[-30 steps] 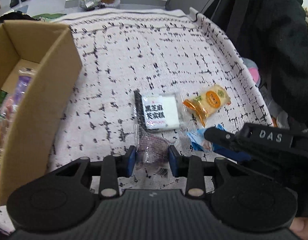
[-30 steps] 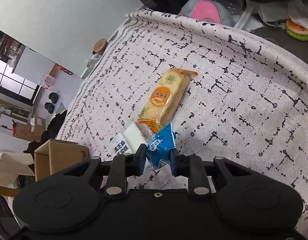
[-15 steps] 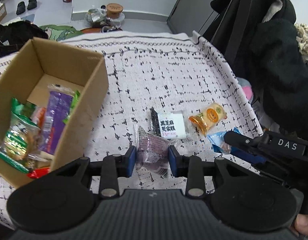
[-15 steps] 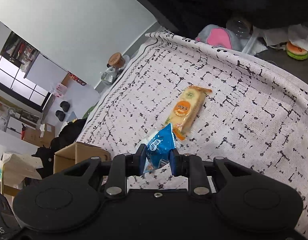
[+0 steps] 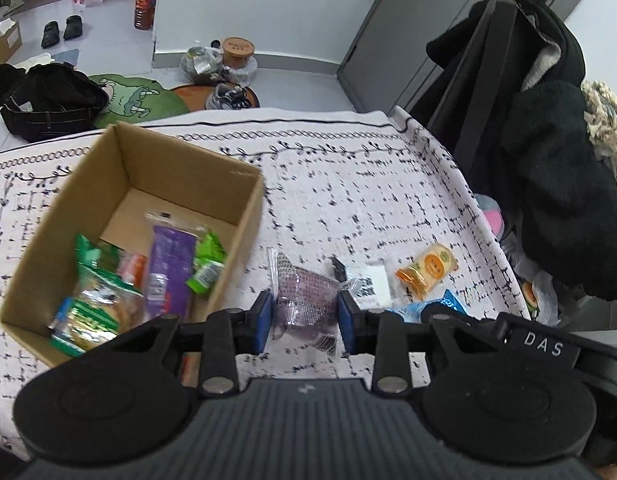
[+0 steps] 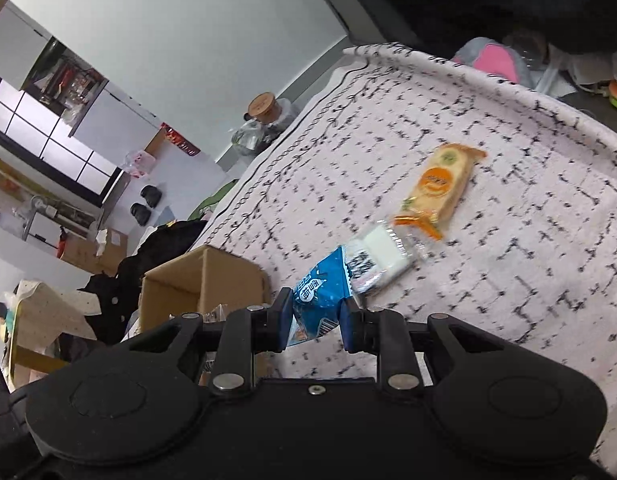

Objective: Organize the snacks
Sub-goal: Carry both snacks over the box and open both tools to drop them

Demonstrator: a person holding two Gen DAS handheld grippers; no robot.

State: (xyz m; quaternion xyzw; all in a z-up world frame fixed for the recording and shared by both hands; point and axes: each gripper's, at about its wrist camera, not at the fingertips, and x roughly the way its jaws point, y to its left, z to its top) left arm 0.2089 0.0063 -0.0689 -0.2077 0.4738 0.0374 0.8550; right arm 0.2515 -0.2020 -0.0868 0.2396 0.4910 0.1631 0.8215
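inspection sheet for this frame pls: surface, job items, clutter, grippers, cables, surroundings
surface: table under a white cloth with black dash print, mostly bare.
job's things: cardboard box at left, open, several snack packs inside; white packet and orange packet lie on the cloth.
clutter: nothing seen on the cloth besides snacks.
grippers: left gripper shut on a purple mesh-print packet, held above the cloth; right gripper shut on a blue packet.
cables: nothing seen.
surroundings: dark coats hang at right; black bag, shoes, a bottle and jars on the floor beyond.
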